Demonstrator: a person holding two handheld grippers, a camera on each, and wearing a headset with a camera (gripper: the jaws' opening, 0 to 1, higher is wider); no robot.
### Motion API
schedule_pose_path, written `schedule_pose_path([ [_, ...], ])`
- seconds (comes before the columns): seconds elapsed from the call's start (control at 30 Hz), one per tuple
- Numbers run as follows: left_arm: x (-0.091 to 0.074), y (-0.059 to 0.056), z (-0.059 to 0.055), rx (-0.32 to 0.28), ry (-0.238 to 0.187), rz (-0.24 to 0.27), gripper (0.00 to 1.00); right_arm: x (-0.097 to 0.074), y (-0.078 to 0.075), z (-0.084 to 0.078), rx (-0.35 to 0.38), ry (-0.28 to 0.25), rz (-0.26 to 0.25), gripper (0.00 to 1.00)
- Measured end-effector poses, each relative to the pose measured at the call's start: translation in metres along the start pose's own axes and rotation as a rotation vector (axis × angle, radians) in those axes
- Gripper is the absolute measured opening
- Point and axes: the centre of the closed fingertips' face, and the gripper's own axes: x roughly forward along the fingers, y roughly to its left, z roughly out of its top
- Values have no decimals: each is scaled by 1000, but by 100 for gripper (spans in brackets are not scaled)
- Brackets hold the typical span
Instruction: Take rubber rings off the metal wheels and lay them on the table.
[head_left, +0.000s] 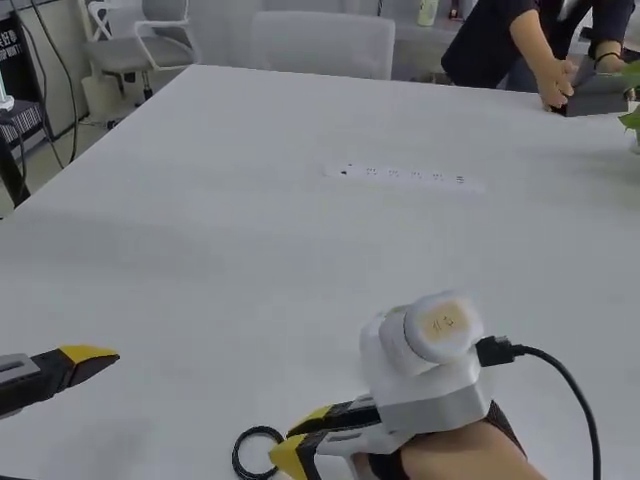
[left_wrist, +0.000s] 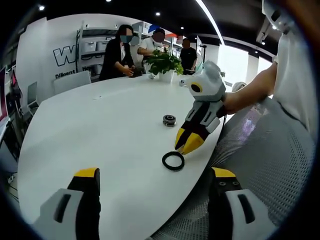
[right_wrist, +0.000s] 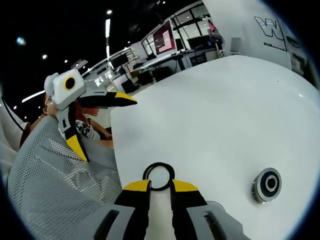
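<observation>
We take the rubber ring as our mark. The white table (head_left: 300, 250) runs broad beneath it, and the ring sits close to the table's near edge. The left gripper (left_wrist: 155, 172) hangs well apart from the ring, jaws spread wide and empty. The right gripper (left_wrist: 188, 144) is the nearer one. It points straight at the ring, and its jaws are drawn almost together at the ring's near rim. We cannot tell whether they nip it. The metal wheel (right_wrist: 266, 184) stands beyond the ring, clear of it. The rubber ring (left_wrist: 173, 168) lies flat: thin, black and round, so no long axis to line up.
</observation>
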Motion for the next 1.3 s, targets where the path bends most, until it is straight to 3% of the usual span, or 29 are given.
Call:
schedule_pose_path([
  [0.27,-1,0,2,2,-4,4,88,-3,1,5,-7,-9,1,20],
  [0.83,0,-3,4,11,-5,-1,88,-21,3,31,7,-93,-3,29],
  [1.1,1,-4,6,17,-5,-10,88,-35,3,45,6,-137,-10,34],
  [1.3,1,-5,9,25,-6,-19,88,-53,3,59,-51,-161,-33,40],
])
